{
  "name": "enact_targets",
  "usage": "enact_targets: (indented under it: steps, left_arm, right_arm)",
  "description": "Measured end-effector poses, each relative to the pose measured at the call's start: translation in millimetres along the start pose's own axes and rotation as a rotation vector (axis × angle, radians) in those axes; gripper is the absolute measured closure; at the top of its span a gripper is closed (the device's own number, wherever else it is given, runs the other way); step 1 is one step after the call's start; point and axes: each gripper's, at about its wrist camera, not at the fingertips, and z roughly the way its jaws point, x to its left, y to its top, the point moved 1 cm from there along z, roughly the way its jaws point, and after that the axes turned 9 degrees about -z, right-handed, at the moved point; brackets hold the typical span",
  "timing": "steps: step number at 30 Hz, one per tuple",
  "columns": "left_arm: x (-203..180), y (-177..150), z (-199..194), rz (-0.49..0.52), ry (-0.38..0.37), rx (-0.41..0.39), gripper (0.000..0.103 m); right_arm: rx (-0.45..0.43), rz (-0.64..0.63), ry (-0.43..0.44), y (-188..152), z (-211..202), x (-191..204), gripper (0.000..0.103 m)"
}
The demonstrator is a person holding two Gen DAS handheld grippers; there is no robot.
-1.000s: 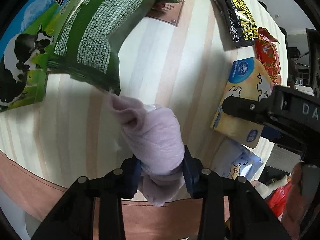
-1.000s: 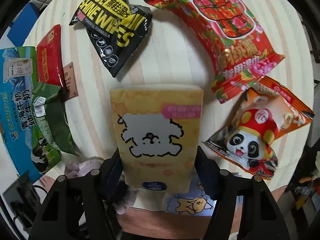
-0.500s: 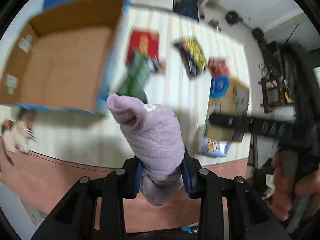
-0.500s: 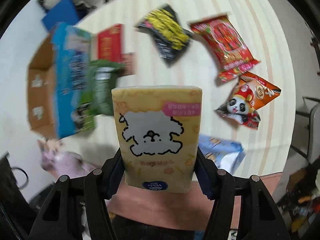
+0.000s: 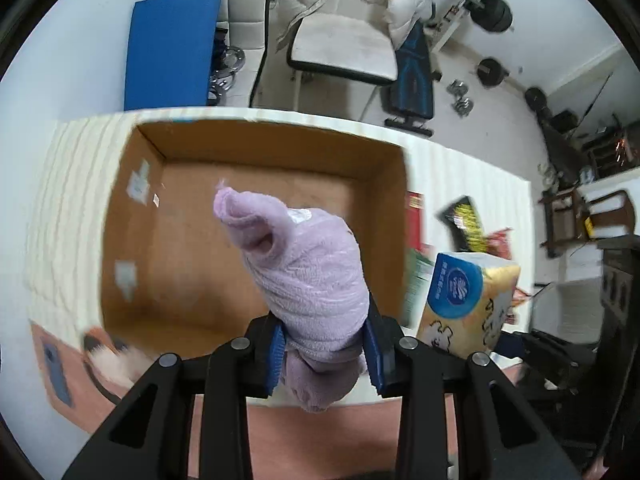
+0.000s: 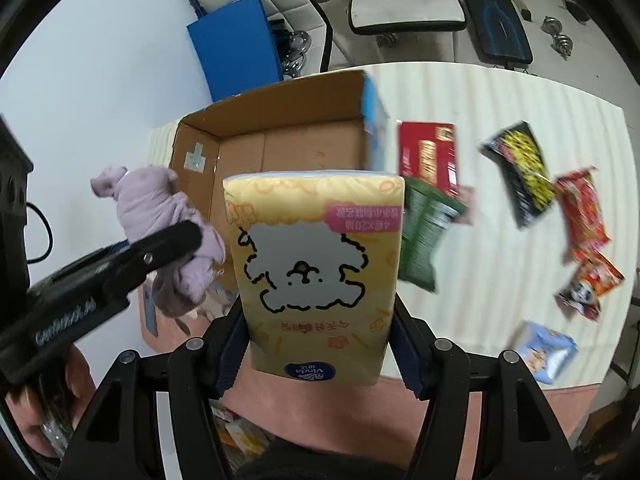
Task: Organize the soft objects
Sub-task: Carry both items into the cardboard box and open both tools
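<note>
Left wrist view first: the left gripper [image 5: 326, 346] was clamped tight on a rolled lilac fleece cloth [image 5: 304, 268], blue pads squeezing its lower end, the rest sticking up through the middle of the frame. Right behind it sat an open brown cardboard box [image 5: 168, 240] filling the centre-left, on a cream striped tabletop [image 5: 460, 172]. At the lower right, the yellow tissue pack with a cartoon dog [image 5: 468, 304] poked in.

Right wrist view: the right gripper [image 6: 320, 354] had its jaws closed around that yellow tissue pack [image 6: 316, 268], held upright dead centre. The lilac cloth [image 6: 160, 216] showed at the left, pinched in the other gripper [image 6: 160, 248], in front of the box [image 6: 280, 136] at upper centre. Blurry snack packets, including a black and yellow one [image 6: 520, 172], were scattered along the right side of the table [image 6: 480, 92].
</note>
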Motion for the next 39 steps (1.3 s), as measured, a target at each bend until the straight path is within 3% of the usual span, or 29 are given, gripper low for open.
enact_targets:
  steps: [10,17,25,27,29,33,35,38,39]
  left_arm:
    - [51.9,89.7,93.6,0.073,0.063,0.162,0.072]
    - [73.3,106.9,145.8,0.068,0.038,0.260,0.072]
    - [75.6,106.3,155.7,0.071,0.058,0.306,0.066]
    - [78.8,107.8,153.9,0.073,0.060,0.310,0.062]
    - [79.5,105.5,146.1,0.074,0.059,0.295,0.050]
    - [84.4,104.1,127.5,0.068,0.060,0.258,0.035]
    - [85.5,100.2,114.8,0.069,0.058,0.231,0.021]
    - [88.5,91.9,99.2,0.068,0.062,0.187,0.010]
    - [90.3,89.4,96.3,0.064,0.060,0.182,0.008]
  right_arm:
    - [0.079,0.044,-0.070,107.2,116.5,47.9,0.037]
    - [0.146,0.058,-0.120,130.8,173.8,44.2,0.037]
    - [0.179,0.040,-0.162,142.2,193.7,42.2,0.035]
    - [0.179,0.040,-0.171,140.2,189.4,44.9,0.031]
    - [0.177,0.043,-0.169,133.7,180.7,48.1,0.018]
    - [0.166,0.043,-0.191,131.0,170.8,52.9,0.017]
    - [0.159,0.037,-0.201,127.0,162.3,57.4,0.016]
    - [0.138,0.029,-0.226,121.8,152.2,63.4,0.000]
    - [0.127,0.024,-0.230,119.5,149.1,65.4,0.000]
